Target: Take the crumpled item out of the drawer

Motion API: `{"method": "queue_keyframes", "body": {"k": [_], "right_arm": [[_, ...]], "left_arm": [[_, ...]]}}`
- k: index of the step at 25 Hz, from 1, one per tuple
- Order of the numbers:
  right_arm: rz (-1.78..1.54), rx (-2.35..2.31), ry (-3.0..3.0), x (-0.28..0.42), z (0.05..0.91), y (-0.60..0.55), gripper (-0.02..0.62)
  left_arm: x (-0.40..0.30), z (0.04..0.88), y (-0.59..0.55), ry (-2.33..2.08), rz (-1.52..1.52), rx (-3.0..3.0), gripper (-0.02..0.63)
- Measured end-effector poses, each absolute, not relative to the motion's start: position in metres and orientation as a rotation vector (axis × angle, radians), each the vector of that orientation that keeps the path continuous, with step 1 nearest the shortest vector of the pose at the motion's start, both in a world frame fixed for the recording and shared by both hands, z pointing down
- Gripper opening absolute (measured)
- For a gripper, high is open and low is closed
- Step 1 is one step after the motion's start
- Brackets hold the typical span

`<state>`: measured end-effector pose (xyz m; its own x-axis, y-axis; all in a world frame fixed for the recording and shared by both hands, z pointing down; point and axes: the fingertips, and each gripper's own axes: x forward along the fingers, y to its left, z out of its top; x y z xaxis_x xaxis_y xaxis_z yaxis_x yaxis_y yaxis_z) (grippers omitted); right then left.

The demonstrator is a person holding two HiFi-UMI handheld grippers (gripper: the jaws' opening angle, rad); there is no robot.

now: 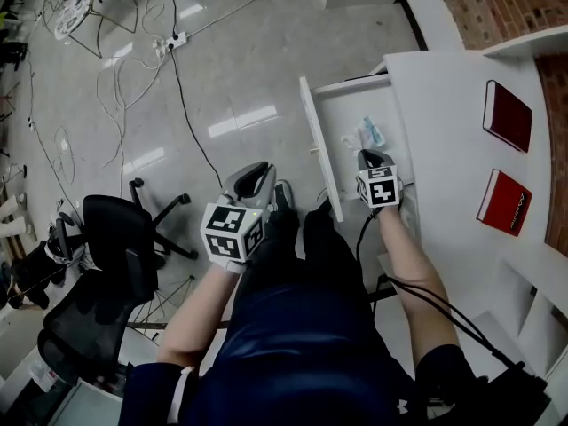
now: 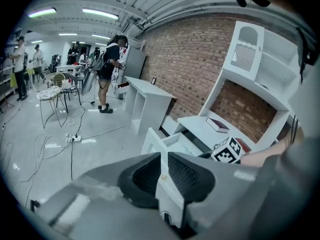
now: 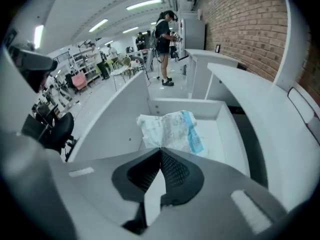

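Note:
The white drawer [image 1: 348, 105] stands pulled out of the white desk. In it lies the crumpled item [image 1: 368, 135], white wrapping with a blue strip [image 3: 172, 129]. My right gripper [image 1: 370, 156] reaches into the drawer, and its jaws [image 3: 161, 149] are shut on the near edge of the crumpled item. My left gripper [image 1: 257, 174] hovers over the person's lap, left of the drawer front, shut with nothing in it [image 2: 164, 154]. The left gripper view looks past its jaws at the drawer front [image 2: 152, 145].
Two red books [image 1: 507, 115] [image 1: 504, 202] lie on the desk top at the right. A black office chair [image 1: 111, 233] stands at the left. Cables and a power strip [image 1: 173, 39] lie on the floor. People stand far back in the room.

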<state>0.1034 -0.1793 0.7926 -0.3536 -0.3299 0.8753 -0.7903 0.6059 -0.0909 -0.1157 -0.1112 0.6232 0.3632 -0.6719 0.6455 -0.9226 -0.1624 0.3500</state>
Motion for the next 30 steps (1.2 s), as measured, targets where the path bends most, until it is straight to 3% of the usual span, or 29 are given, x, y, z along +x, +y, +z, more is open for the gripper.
{"method": "queue_keyframes", "body": {"k": [11,30], "right_arm": [[0.659,1.139,-2.211,0.096,0.641,-0.197,0.005],[0.319,1.338,-2.643,0.070,0.403,-0.207,0.005]], "left_arm": [[-0.115,0.562,-0.135,-1.427,0.364,2.056,0.048],[-0.092,0.429,-0.172,-1.474,0.140,2.296,0.049]]}}
